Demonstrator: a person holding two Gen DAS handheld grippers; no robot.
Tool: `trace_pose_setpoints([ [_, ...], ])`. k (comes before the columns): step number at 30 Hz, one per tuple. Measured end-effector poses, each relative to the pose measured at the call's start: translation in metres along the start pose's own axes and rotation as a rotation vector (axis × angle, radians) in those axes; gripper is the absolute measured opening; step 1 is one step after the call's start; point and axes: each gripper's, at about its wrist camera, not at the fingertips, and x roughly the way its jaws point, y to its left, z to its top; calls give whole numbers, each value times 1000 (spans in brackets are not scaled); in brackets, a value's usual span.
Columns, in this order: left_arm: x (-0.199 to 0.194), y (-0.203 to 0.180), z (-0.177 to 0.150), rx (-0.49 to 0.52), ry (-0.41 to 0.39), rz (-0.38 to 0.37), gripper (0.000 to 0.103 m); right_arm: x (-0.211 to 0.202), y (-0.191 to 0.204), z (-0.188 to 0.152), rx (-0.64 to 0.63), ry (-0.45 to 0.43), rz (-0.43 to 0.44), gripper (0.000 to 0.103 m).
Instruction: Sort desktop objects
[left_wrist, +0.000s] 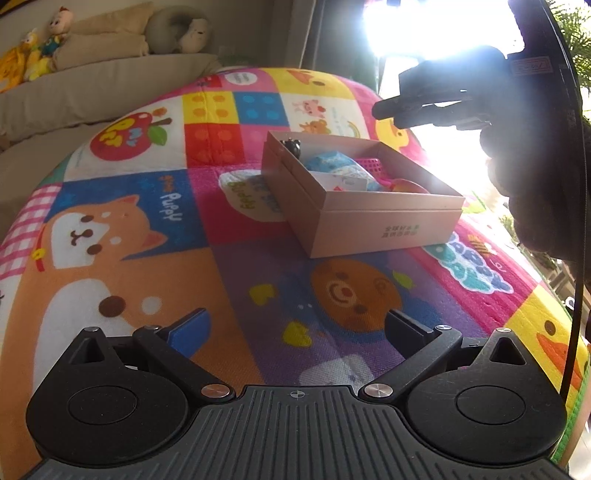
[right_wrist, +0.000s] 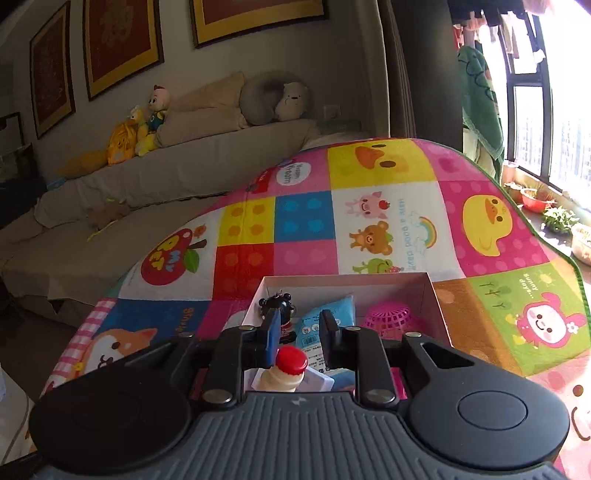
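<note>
A tan cardboard box (left_wrist: 388, 225) stands on the cartoon play mat (left_wrist: 147, 229). It holds a black figurine (left_wrist: 293, 147), a blue packet (left_wrist: 332, 164), a pink mesh basket (left_wrist: 371, 162) and a peach-coloured toy (left_wrist: 408, 186). My left gripper (left_wrist: 295, 325) is open and empty, low over the mat in front of the box. My right gripper (right_wrist: 299, 325) hovers over the box (right_wrist: 437, 306), jaws a little apart, above a small red-capped yogurt bottle (right_wrist: 286, 373) that lies below them. The figurine (right_wrist: 280, 306), packet (right_wrist: 332, 314) and basket (right_wrist: 388, 317) show there too.
A beige sofa (right_wrist: 166, 184) with plush toys and cushions stands behind the mat. Bright windows and potted plants (right_wrist: 557, 218) are on the right. The right gripper shows dark against the glare in the left wrist view (left_wrist: 424, 107).
</note>
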Motion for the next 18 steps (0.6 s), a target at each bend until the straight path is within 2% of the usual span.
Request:
trace_pose_setpoints([
  [2, 0, 1, -2, -2, 10, 14, 103, -3, -5, -6, 17, 8, -3, 29],
  [7, 4, -2, -6, 1, 34, 47, 103, -23, -29, -43, 82, 42, -25, 64],
  [11, 4, -11, -12, 39, 28, 106, 103, -44, -40, -85, 80, 92, -59, 68],
  [13, 6, -14, -14, 49, 27, 143, 103, -53, -41, -108, 75, 122, -65, 81],
  [18, 17, -20, -15, 36, 54, 170, 103, -59, -30, -147, -6, 196, -114, 93],
])
